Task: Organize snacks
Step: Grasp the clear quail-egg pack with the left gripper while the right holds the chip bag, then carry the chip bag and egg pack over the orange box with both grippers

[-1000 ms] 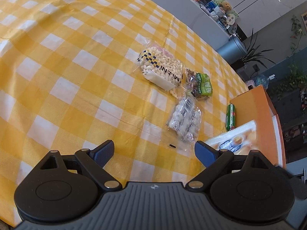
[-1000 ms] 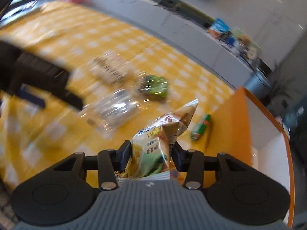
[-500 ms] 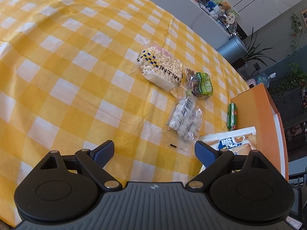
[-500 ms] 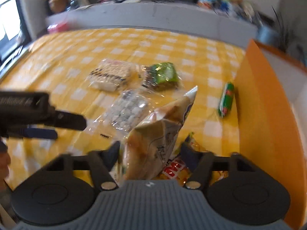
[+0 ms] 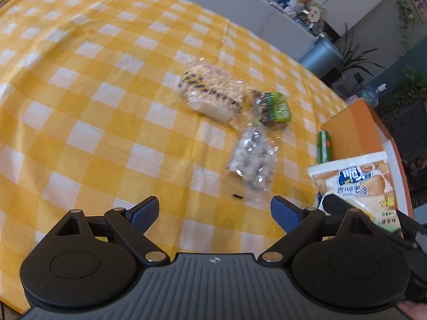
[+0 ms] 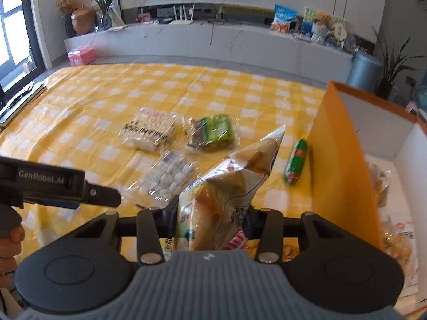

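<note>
1. Right wrist view alone shows us the orange box's (image 6: 344,160) interior; our right gripper (image 6: 212,213) has its jaws clamped on the biscuit bag (image 6: 229,184), raised beside the box.
2. Left gripper (image 5: 213,210) jaws apart; packets inside the box are blurred.

The snack bag (image 6: 226,194) hides its lower end behind the right gripper (image 6: 210,213). Inside the orange box (image 6: 344,160), the near wall covers most packets (image 6: 395,237), their print too blurred to read. The far shelf clutter (image 6: 320,29) is too small to identify.
</note>
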### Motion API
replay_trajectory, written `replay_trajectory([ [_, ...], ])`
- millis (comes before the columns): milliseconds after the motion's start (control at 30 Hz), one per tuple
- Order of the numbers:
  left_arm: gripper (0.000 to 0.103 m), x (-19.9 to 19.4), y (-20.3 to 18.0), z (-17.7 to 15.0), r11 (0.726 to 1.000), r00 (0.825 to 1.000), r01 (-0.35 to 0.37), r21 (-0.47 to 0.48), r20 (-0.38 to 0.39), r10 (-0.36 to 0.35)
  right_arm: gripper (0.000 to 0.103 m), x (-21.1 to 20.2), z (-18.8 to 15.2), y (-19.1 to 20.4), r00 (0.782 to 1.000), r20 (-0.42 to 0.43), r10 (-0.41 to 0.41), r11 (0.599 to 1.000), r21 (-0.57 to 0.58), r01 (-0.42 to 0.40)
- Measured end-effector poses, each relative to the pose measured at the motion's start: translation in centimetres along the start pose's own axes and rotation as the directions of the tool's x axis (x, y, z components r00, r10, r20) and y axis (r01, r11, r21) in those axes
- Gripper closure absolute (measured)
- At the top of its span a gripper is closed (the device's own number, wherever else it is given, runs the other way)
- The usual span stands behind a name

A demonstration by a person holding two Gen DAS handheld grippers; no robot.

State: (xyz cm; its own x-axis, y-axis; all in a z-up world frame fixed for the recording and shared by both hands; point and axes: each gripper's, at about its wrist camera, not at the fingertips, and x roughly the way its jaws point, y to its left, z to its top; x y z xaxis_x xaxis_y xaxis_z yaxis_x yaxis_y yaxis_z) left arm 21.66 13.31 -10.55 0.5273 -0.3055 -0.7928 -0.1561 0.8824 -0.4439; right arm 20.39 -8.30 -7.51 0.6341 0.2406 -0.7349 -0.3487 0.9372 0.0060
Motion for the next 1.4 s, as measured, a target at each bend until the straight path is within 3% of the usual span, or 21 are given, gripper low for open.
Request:
replay_trajectory([
  [67, 0.000, -1.0, -1.6, -0.3, 0.996, 0.998, -0.019, 0.090, 0.060, 0.014, 0.060, -0.5, 0.1, -1.0, 1.000, 0.022, 0.015, 0.999, 0.036, -0.016],
  [167, 0.000, -1.7, -4.5, -0.8, 0.965, 0.987, -0.097, 0.245, 0.152, 0.061, 0.060, -0.6, 0.0, -2.5, 0.997, 0.046, 0.056, 0.995, 0.078, -0.059],
  [200, 0.000, -1.8, -5.3, -0.9, 0.955, 0.985, -0.088, 0.282, 0.166, 0.042, 0.060, -0.6, -0.1, -2.8, 0.998, 0.051, 0.044, 0.996, 0.075, -0.048],
  [300, 0.000, -1.4, -7.0, -1.0, 0.927, 0.988, -0.045, 0.373, 0.155, -0.014, 0.060, -0.6, -0.3, -3.9, 0.999, 0.047, 0.004, 0.997, 0.076, -0.007],
  [433, 0.000, 0.1, -8.7, -1.2, 0.880, 0.984, -0.076, 0.469, 0.177, -0.010, 0.060, -1.6, -0.4, -5.9, 0.994, 0.094, 0.059, 0.989, 0.127, -0.070],
  [567, 0.000, 2.8, -9.2, -0.7, 0.884, 0.990, -0.087, 0.459, 0.142, 0.024, 0.059, -2.3, -0.7, -6.4, 0.987, 0.131, 0.097, 0.986, 0.125, -0.114],
  [833, 0.000, 5.7, -8.6, -1.0, 0.873, 0.988, -0.131, 0.469, 0.136, 0.076, 0.059, -2.2, -1.4, -6.5, 0.989, 0.137, 0.060, 0.996, 0.057, -0.068],
  [1033, 0.032, 6.5, -7.6, -1.3, 0.872, 0.976, -0.189, 0.452, 0.181, 0.117, 0.059, -2.2, -1.5, -6.3, 0.988, 0.143, 0.056, 0.997, 0.040, -0.062],
  [1200, 0.036, 6.2, -7.9, -1.7, 0.856, 0.972, -0.205, 0.475, 0.202, 0.121, 0.059, -2.1, -1.4, -6.2, 0.989, 0.139, 0.048, 0.998, 0.039, -0.053],
  [1300, 0.039, 5.8, -7.7, -1.9, 0.874, 0.968, -0.205, 0.440, 0.220, 0.117, 0.059, -2.1, -1.5, -6.0, 0.989, 0.139, 0.041, 0.998, 0.034, -0.046],
  [1400, 0.039, 5.6, -7.8, -2.2, 0.874, 0.965, -0.214, 0.436, 0.233, 0.120, 0.059, -2.1, -1.4, -5.9, 0.990, 0.138, 0.033, 0.999, 0.032, -0.038],
])
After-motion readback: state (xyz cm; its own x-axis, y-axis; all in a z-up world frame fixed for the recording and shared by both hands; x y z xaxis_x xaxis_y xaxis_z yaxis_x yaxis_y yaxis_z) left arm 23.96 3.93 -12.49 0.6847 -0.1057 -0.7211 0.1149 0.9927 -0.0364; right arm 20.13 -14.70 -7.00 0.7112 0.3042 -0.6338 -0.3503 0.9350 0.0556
